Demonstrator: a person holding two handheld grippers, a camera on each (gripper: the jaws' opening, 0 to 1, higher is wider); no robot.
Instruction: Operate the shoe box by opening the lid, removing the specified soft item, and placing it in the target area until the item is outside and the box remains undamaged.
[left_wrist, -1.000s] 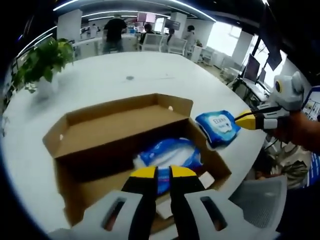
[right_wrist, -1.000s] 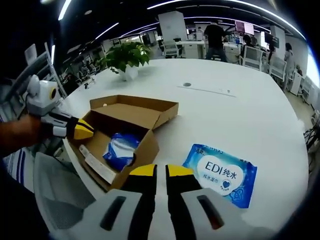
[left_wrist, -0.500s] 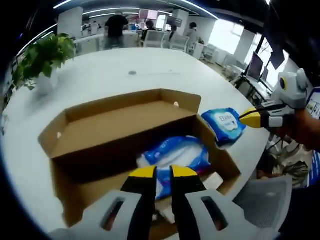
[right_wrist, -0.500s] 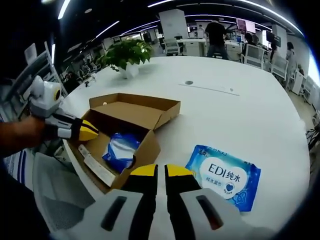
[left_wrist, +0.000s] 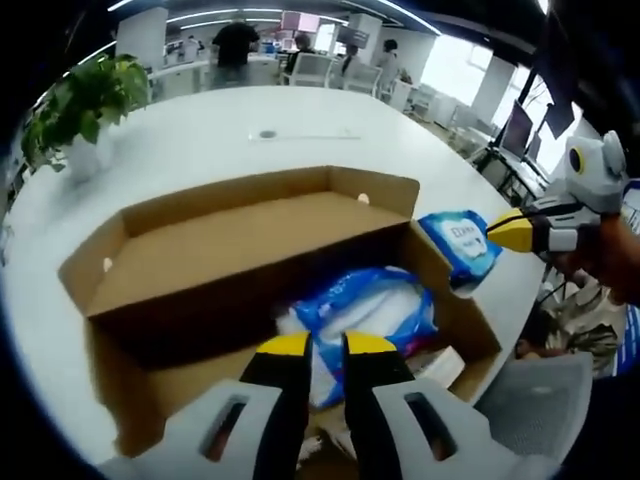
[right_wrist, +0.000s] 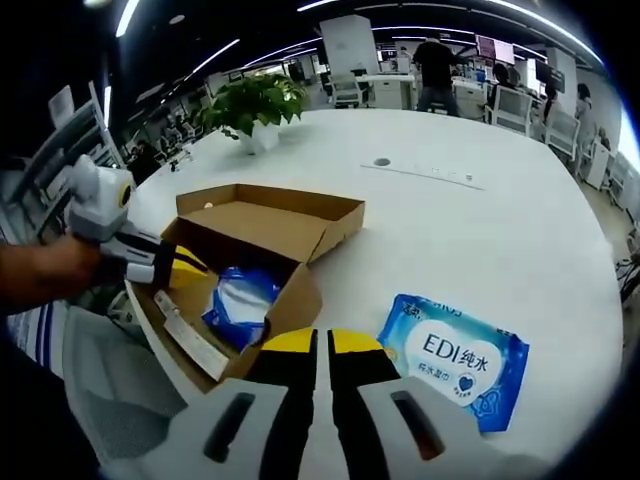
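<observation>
The brown cardboard shoe box (left_wrist: 250, 240) (right_wrist: 290, 225) lies open on the white table, its lid folded back. Inside it rests a blue and white soft pack (left_wrist: 375, 310) (right_wrist: 243, 300). A second blue wipes pack (right_wrist: 457, 358) (left_wrist: 462, 245) lies on the table outside the box. My left gripper (left_wrist: 318, 345) is shut just above the pack in the box, holding nothing; in the right gripper view it hangs at the box's near wall (right_wrist: 180, 268). My right gripper (right_wrist: 310, 343) is shut and holds nothing, hovering between box and wipes pack; in the left gripper view it points at the wipes pack (left_wrist: 510, 232).
A potted plant (left_wrist: 75, 105) (right_wrist: 255, 105) stands at the table's far side. A white card (right_wrist: 188, 335) lies along the box's near wall. A grey chair (right_wrist: 110, 400) sits by the table edge. People and desks fill the background.
My left gripper has moved in lower over the box towards the blue pack. The right gripper has barely shifted.
</observation>
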